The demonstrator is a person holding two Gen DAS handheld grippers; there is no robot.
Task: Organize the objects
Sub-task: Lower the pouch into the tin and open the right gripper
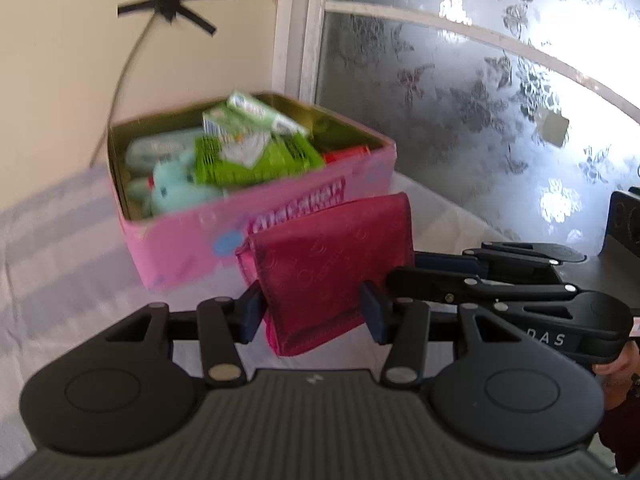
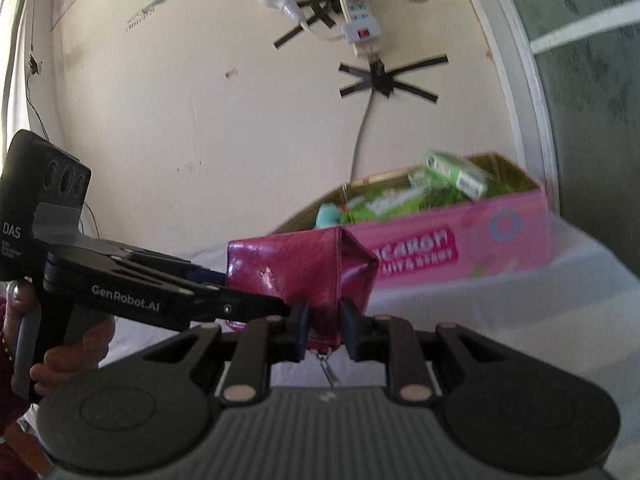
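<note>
A magenta pouch (image 1: 328,268) hangs in the air between both grippers, in front of a pink tin box (image 1: 280,216). My left gripper (image 1: 312,314) is shut on the pouch across its width. My right gripper (image 2: 325,330) is shut on the pouch's narrow end (image 2: 320,276); a zipper pull dangles below it. The right gripper also shows in the left wrist view (image 1: 460,276), reaching in from the right. The box (image 2: 460,244) holds green cartons (image 1: 256,120), a teal plush toy (image 1: 180,188) and other packs.
The box stands on a white cloth-covered surface (image 1: 60,240) against a cream wall. A cable taped with black strips (image 2: 384,80) runs down the wall behind it. A patterned frosted window (image 1: 480,100) is on the right. A power strip (image 2: 356,20) is on the wall.
</note>
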